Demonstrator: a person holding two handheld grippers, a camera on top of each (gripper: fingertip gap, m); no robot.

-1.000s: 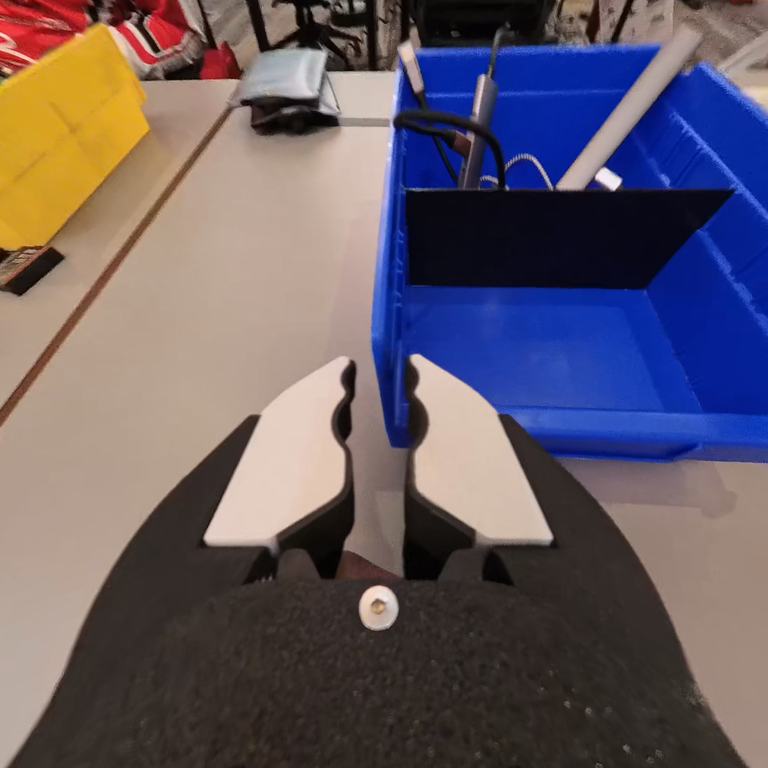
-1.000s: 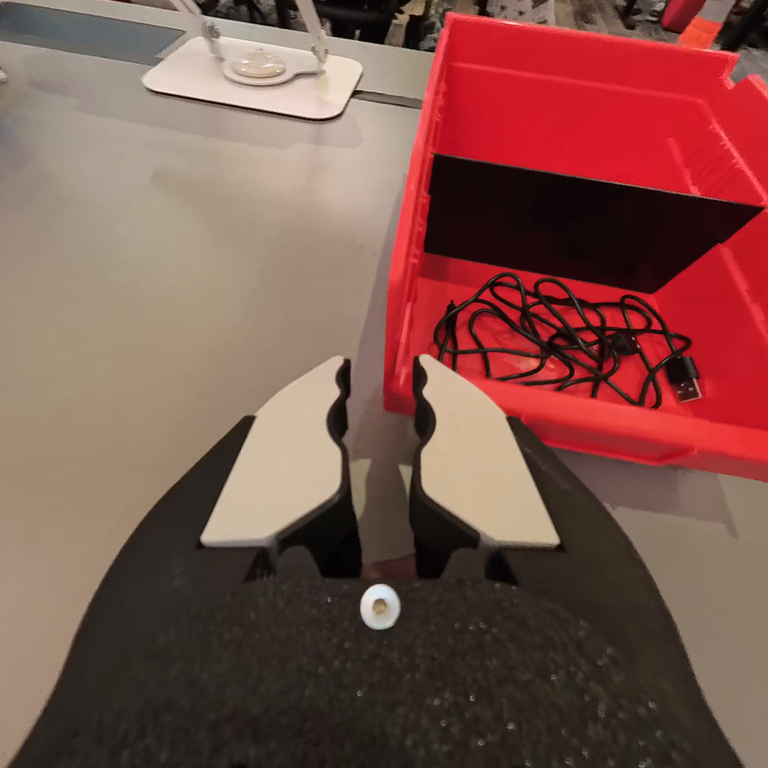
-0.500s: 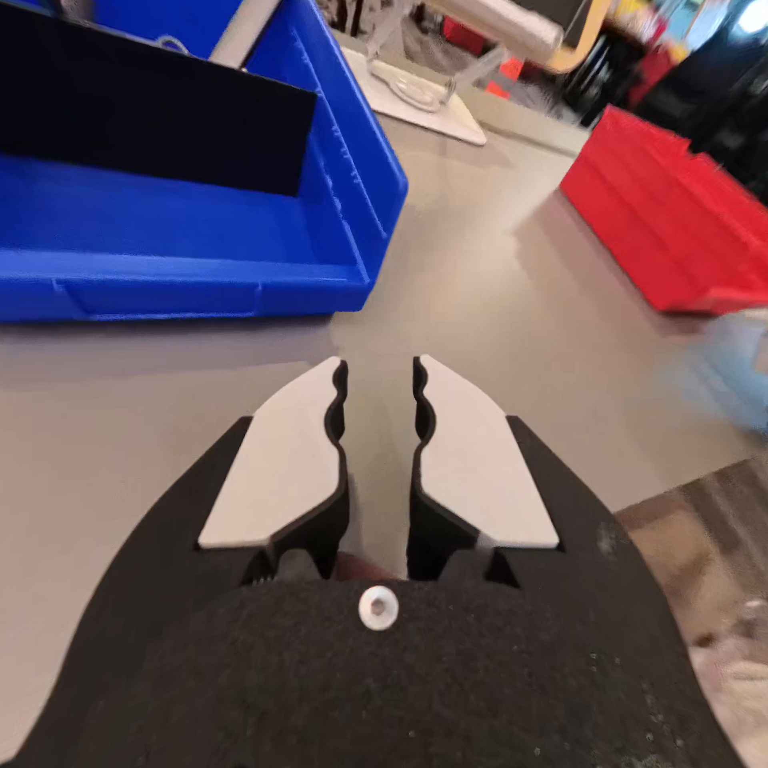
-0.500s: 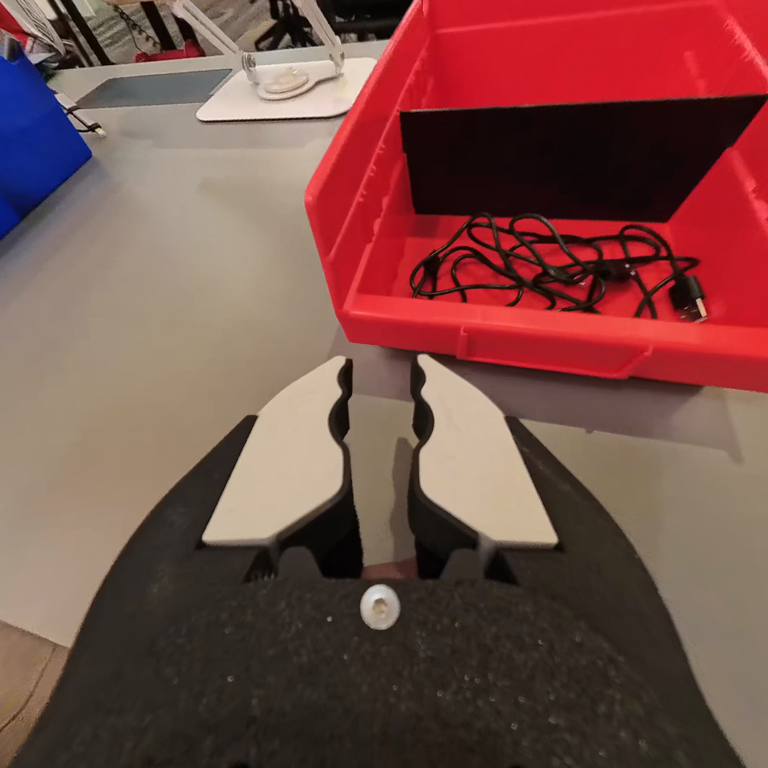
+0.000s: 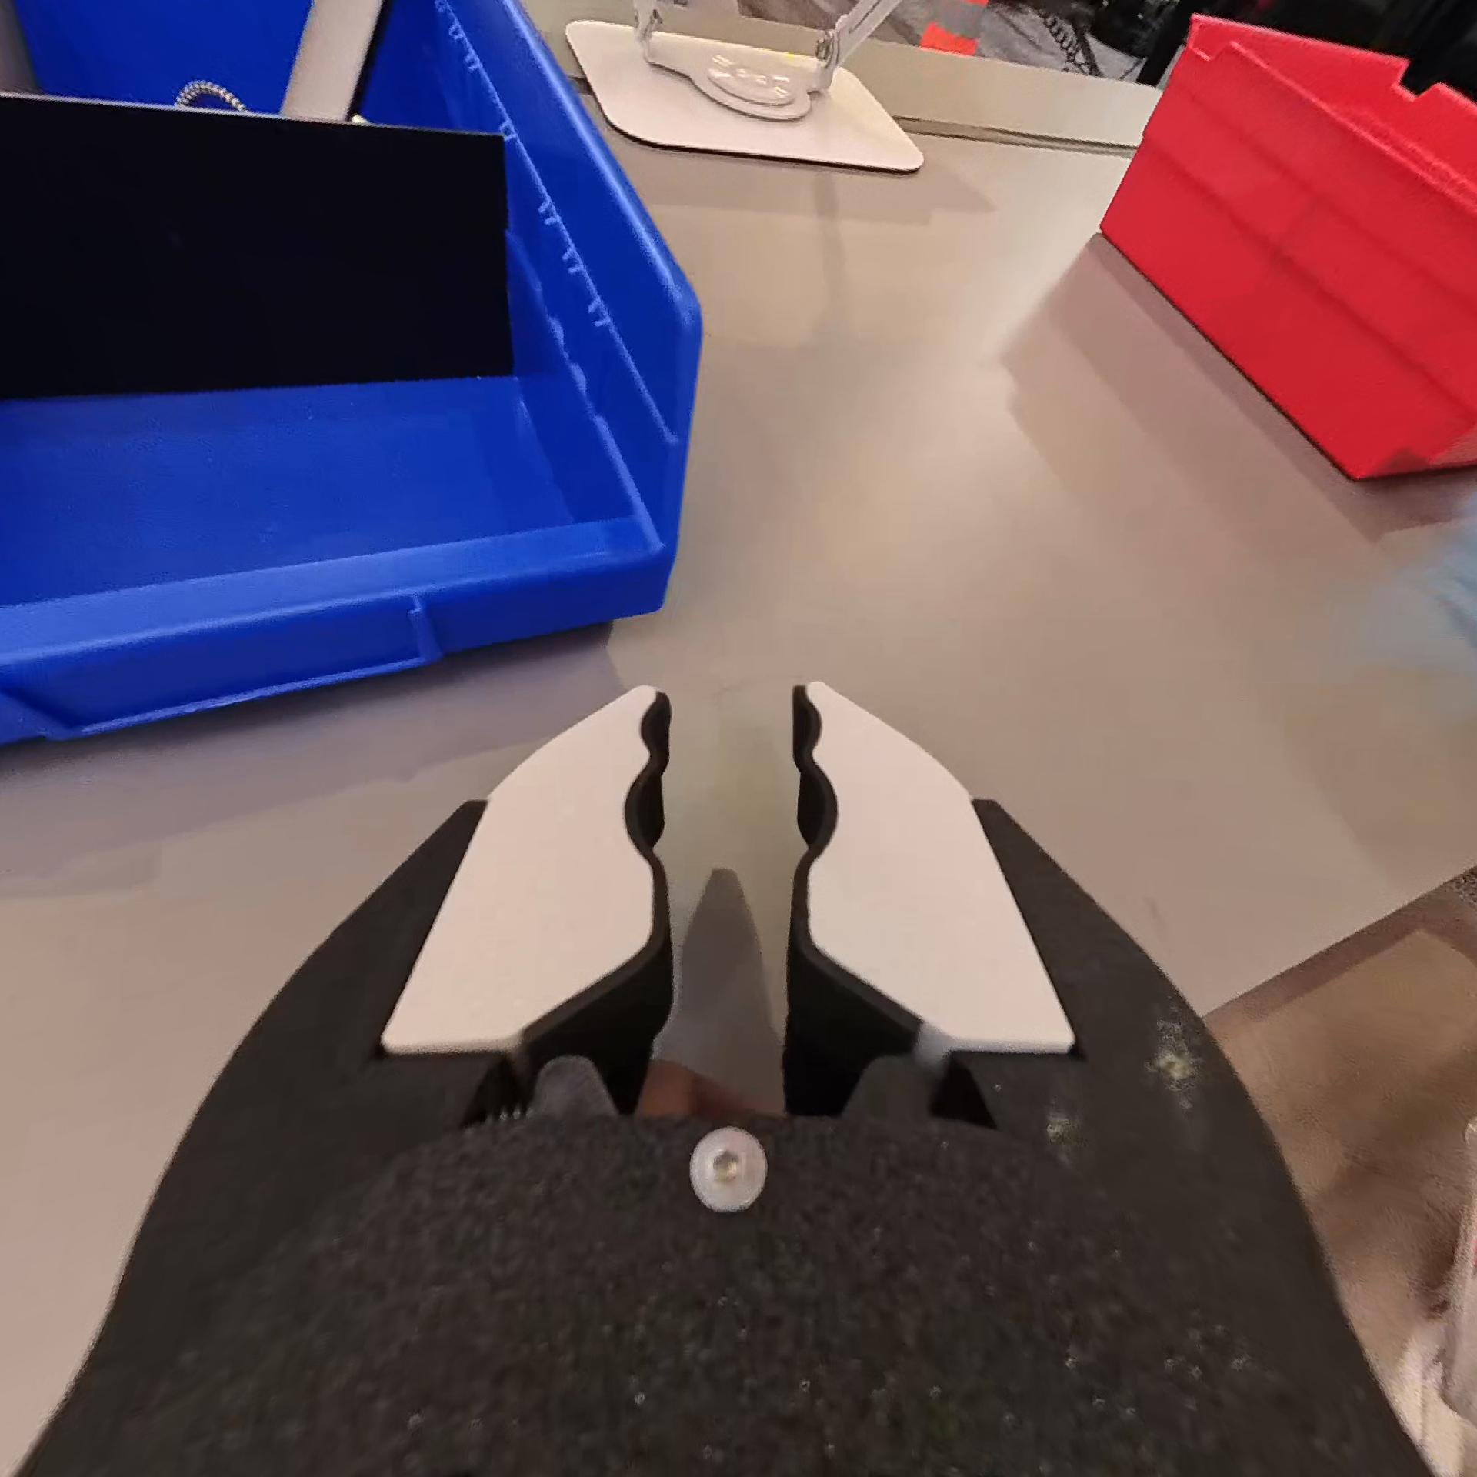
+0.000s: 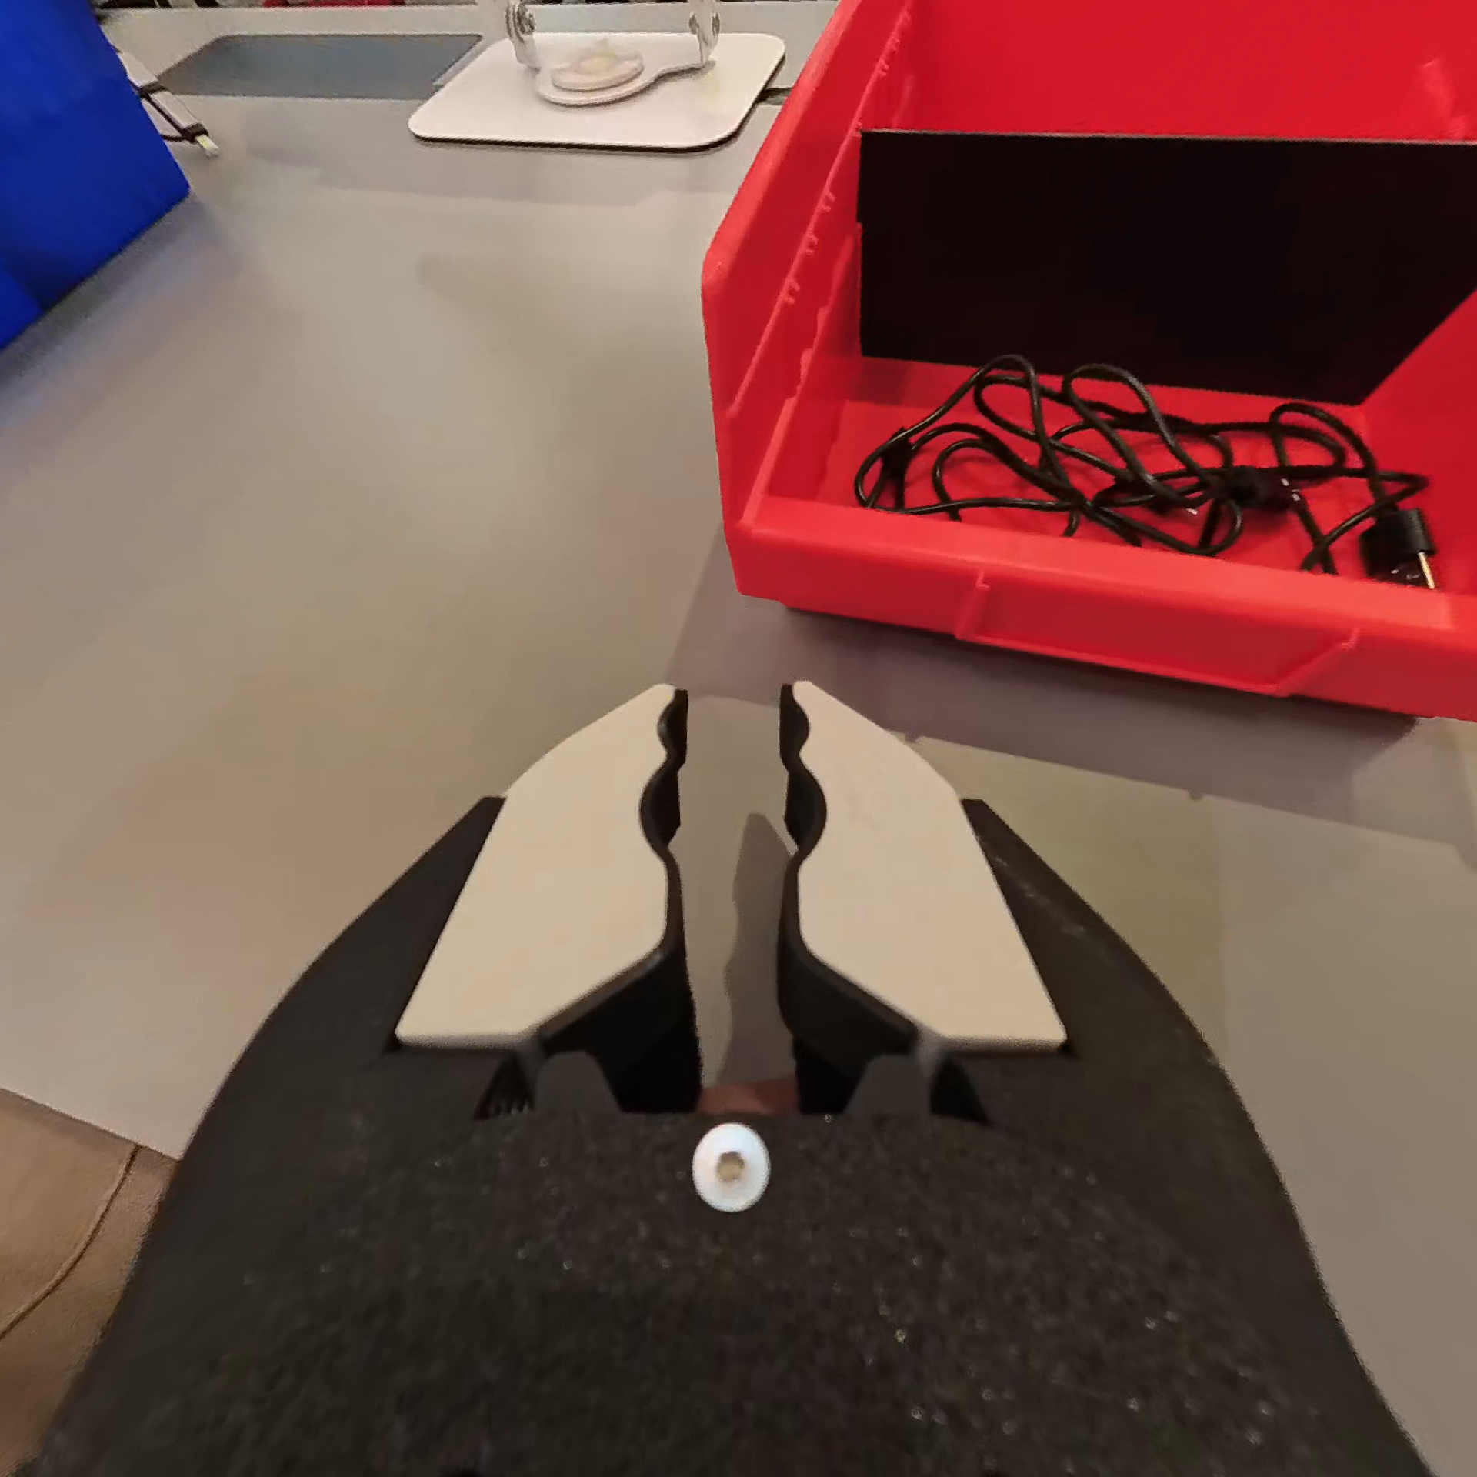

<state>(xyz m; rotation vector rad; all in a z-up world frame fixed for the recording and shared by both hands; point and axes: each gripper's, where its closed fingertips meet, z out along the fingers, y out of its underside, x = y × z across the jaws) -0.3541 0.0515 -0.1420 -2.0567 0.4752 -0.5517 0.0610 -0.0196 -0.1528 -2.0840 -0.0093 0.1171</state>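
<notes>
My left gripper (image 5: 729,695) is open and empty, low over the grey table (image 5: 919,479), just right of the front corner of a blue bin (image 5: 447,575). The blue bin has a black divider (image 5: 240,248); its front compartment looks empty. My right gripper (image 6: 731,691) is open and empty, over the table a little in front of the left front corner of a red bin (image 6: 1039,607). A tangled black cable (image 6: 1119,471) lies in the red bin's front compartment, before a black divider (image 6: 1159,256).
A white stand base (image 5: 743,96) sits at the back between the bins, also in the right wrist view (image 6: 599,88). The red bin (image 5: 1295,264) shows far right in the left view. The table edge (image 5: 1319,943) and floor lie close at lower right. About 45 cm separates my left fingertips from my right.
The left view has swung right, from facing the blue bin to the gap between the bins. The right view has swung left and back, so the red bin now sits farther right.
</notes>
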